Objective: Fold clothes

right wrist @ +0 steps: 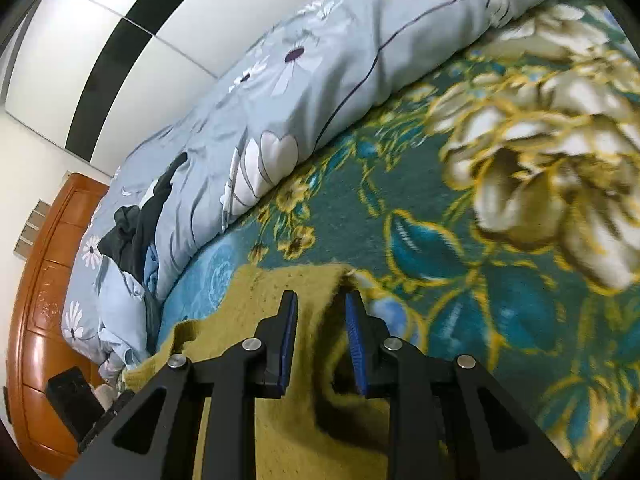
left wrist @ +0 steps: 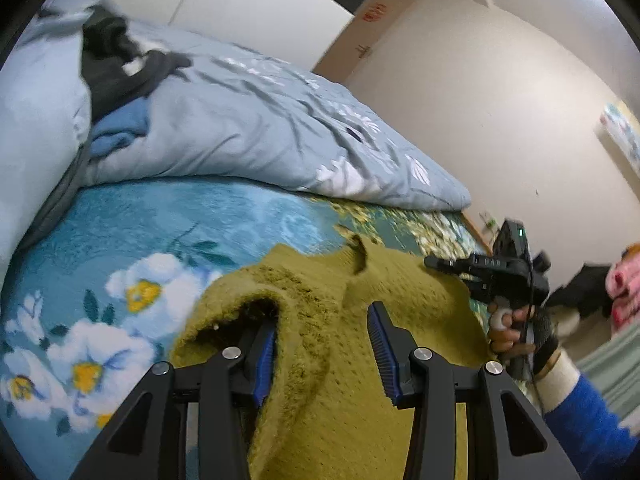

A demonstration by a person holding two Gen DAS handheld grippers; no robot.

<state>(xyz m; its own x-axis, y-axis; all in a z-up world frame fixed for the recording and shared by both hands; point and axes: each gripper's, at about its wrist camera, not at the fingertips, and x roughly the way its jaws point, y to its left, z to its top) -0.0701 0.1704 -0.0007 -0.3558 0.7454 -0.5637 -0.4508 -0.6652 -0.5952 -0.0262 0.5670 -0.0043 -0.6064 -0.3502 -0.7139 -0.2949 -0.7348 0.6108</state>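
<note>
Olive-green knit fabric identifies the task item: one fuzzy sweater [left wrist: 360, 360] lies on the bed, spread over a teal floral blanket [left wrist: 120, 240] and occupying the 6 o'clock region of both wrist views. No containers appear in either view; the bed surface is the only support, and it carries the sweater, the blanket, one grey-blue floral duvet [left wrist: 260, 128] and a small heap of clothes. Left gripper [left wrist: 322, 350]: jaws apart, one blue pad on each side of a raised ridge of the sweater; the left finger sits inside a dark opening of the knit at 7 o'clock, and the fabric between the pads is not clamped. Right gripper [right wrist: 321, 344]: jaws apart with a narrower gap, straddling the sweater's edge, with knit between the pads but not visibly pinched. In the left wrist view the right gripper [left wrist: 440, 264] appears at 3 o'clock, fingertips touching the far edge of the sweater, held by one hand [left wrist: 512, 328] in a blue sleeve. Clothes heap, at 10 o'clock in the left view: one dark garment [left wrist: 116, 64] over one blue garment [left wrist: 116, 128], resting in a fold of the duvet. One wooden headboard [right wrist: 44, 280] stands at 8 o'clock in the right view.
</note>
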